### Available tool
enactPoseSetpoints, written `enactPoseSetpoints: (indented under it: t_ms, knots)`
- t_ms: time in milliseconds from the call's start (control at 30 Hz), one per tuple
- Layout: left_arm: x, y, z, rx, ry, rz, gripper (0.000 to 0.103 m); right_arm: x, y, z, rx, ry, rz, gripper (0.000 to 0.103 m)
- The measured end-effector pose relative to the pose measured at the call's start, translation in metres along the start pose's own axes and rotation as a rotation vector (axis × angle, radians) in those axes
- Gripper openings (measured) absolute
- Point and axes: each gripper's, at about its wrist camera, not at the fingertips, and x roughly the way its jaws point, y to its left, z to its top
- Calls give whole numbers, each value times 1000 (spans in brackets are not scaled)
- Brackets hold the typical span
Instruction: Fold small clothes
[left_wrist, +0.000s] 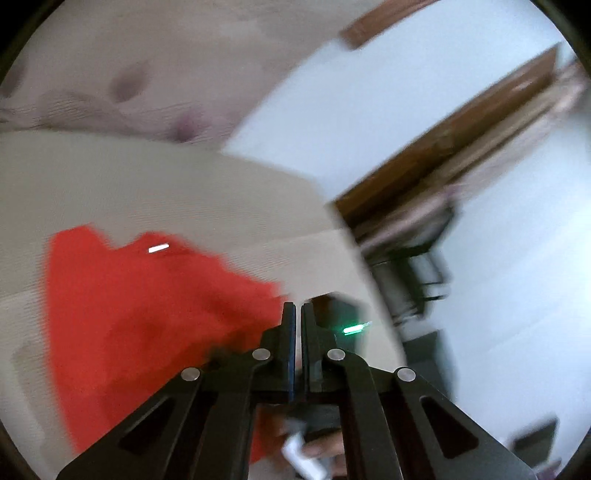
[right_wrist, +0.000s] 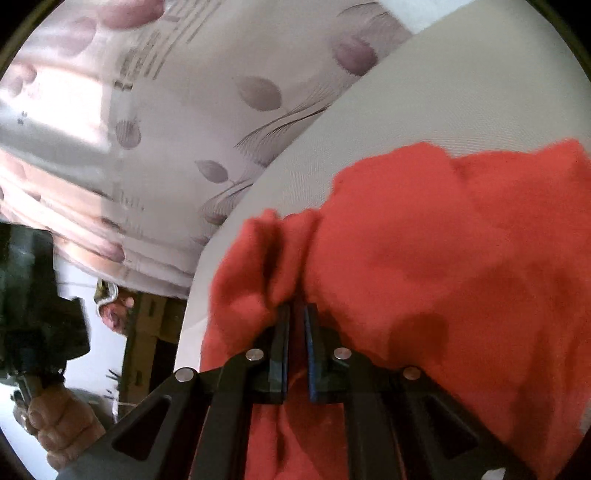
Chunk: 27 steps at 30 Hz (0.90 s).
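On the pale bench (left_wrist: 155, 184), the red garment (right_wrist: 443, 258) lies bunched, with the right tool (right_wrist: 295, 310) pinching a fold at 6 o'clock, likely to lift it over, while the left tool (left_wrist: 298, 308) is pressed together, holding nothing.
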Motion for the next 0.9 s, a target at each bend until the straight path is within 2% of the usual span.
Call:
enactPoseSetpoints:
  t_ms: [33,100,167,233,267,333,367,433,533,700,833,867,900]
  knots:
    - [-5,-7,0,39,-48,-11,2,-4,-5,0,12,-1,8,10]
    - [-21,-16,-1,109,-131,34,2,-10,-11,2,40,9,50,10]
    - [-44,-10,-5,111,-198,46,2,-14,-11,3,44,8,75,12]
    - [-63,2,-13,118,-238,143,3,-15,-7,5,46,6,77,17]
    - [-71,13,-18,106,-245,173,3,-16,-7,6,52,9,86,20]
    - [-80,39,-34,62,-246,226,3,-15,-3,6,53,12,100,35]
    - [-80,53,-45,33,-233,241,3,-14,-1,5,43,11,95,38]
    - [-78,78,-66,-28,-209,233,3,-12,4,3,32,14,107,58]
    - [-72,94,-92,-39,-196,234,3,-11,11,0,9,14,105,64]
    - [-58,94,-117,22,-213,191,10,1,20,-2,-21,55,84,65]
    - [-59,99,-125,14,-254,131,22,12,31,-3,-63,76,54,66]
    - [-60,100,-126,7,-266,117,23,15,35,-4,-84,79,23,62]
    - [-61,101,-126,-2,-279,103,24,20,40,-5,-115,87,-2,44]
